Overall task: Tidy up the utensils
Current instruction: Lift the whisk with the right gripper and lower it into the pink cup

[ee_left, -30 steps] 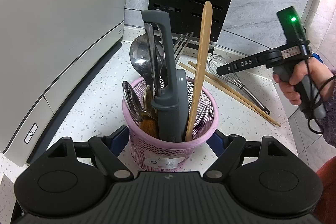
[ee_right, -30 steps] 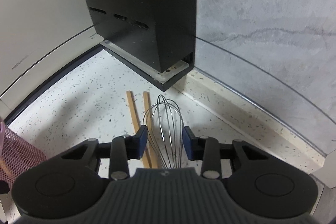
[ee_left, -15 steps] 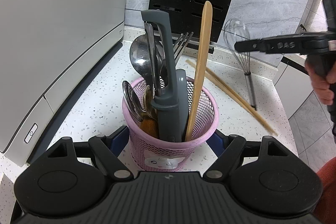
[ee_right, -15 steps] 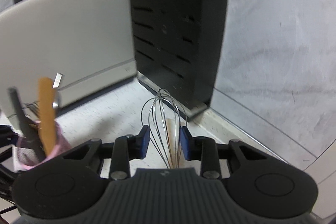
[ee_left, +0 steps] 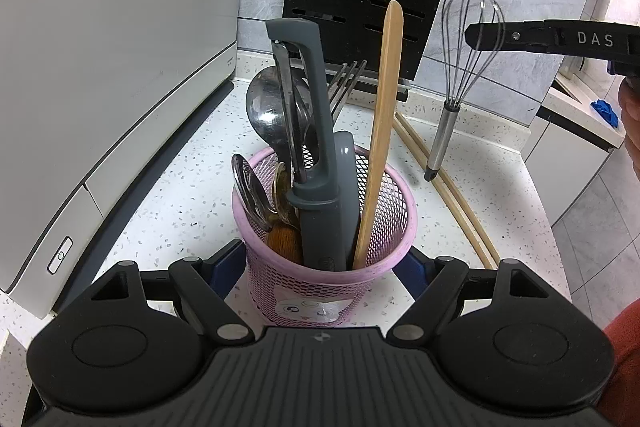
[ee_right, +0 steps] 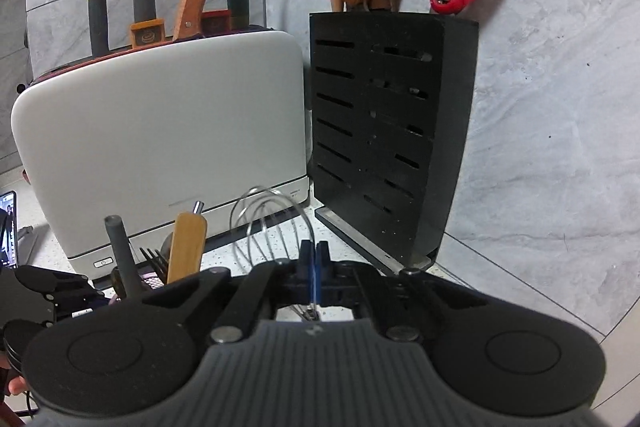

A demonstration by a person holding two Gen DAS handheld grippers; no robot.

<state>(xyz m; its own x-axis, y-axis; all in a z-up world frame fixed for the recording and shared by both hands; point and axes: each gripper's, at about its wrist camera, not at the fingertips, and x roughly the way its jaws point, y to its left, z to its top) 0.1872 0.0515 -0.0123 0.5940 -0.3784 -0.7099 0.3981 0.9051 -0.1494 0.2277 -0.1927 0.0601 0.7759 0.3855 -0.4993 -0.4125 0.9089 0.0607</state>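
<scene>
whisk – hangs handle-down, clamped by wires in right hand-held gripper | cup – lower left, braced between left hand-held gripper pads

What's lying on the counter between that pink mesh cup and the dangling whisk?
A pair of wooden chopsticks lies on the speckled counter between the pink mesh utensil cup and the steel wire whisk, shown in the left wrist view.

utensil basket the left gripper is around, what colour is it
Pink mesh basket, with a small cartoon sticker on its front; clearest in the left wrist view.
</scene>
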